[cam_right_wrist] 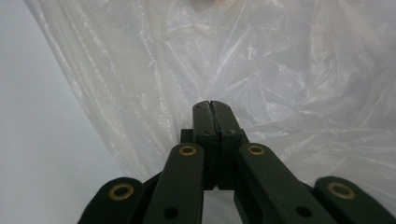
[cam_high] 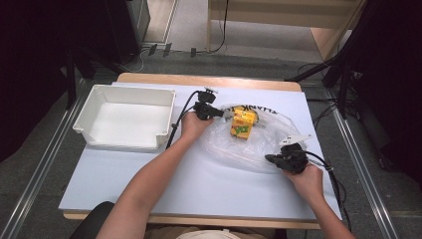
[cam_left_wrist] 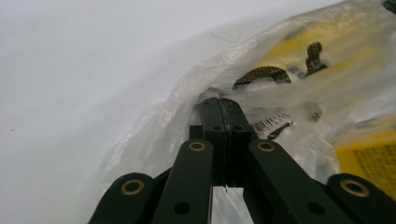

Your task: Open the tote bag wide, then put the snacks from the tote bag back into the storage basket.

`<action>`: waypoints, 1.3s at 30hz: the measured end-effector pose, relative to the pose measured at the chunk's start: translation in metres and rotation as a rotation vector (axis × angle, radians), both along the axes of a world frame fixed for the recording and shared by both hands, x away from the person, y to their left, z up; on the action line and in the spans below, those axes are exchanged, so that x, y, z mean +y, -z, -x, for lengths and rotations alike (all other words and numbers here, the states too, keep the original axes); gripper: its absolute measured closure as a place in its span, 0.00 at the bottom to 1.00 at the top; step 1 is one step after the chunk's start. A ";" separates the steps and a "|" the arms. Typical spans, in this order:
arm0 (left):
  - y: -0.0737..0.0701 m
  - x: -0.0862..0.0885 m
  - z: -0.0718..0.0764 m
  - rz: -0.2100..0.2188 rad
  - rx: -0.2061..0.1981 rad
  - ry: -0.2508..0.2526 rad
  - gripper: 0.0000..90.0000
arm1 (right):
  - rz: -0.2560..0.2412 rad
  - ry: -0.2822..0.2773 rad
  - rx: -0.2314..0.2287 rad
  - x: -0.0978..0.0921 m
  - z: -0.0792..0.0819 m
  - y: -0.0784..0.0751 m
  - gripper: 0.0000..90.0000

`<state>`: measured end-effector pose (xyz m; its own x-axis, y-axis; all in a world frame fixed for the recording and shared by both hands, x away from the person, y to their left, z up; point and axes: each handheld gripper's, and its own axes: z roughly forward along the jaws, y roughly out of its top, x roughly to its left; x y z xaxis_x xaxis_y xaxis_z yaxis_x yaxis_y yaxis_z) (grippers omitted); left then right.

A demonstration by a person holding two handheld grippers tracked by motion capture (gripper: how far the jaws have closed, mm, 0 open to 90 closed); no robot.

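Note:
A clear plastic bag (cam_high: 249,147) lies crumpled on the pale blue table top, with a yellow juice carton (cam_high: 242,124) inside it near its far side. My left gripper (cam_high: 222,113) is at the bag's far left edge, its jaws shut on the film. In the left gripper view the shut tips (cam_left_wrist: 223,105) press into the bag (cam_left_wrist: 159,135), and the yellow carton (cam_left_wrist: 364,158) shows through at the right. My right gripper (cam_high: 268,158) is at the bag's near right edge. Its jaws (cam_right_wrist: 211,106) are shut against the wrinkled film (cam_right_wrist: 280,70), which creases away from the tips.
An empty white tray (cam_high: 94,107) stands at the table's far left, just left of my left hand. Black lettering is printed on the bag's far rim (cam_high: 266,110). Cables trail from both grippers. Bare table top (cam_high: 199,184) stretches toward the near edge.

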<state>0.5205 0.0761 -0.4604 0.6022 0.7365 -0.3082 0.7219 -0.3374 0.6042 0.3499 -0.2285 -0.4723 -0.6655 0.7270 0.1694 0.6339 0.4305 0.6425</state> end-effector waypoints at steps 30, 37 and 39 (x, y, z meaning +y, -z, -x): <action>-0.056 0.019 0.054 0.075 -0.084 0.209 0.52 | -0.130 0.047 -0.065 0.010 0.012 -0.044 0.50; -0.054 0.017 0.058 0.078 -0.090 0.229 0.49 | -0.105 0.034 -0.060 0.012 0.011 -0.041 0.48; -0.054 0.016 0.059 0.090 -0.091 0.232 0.49 | -0.103 0.030 -0.059 0.012 0.010 -0.041 0.48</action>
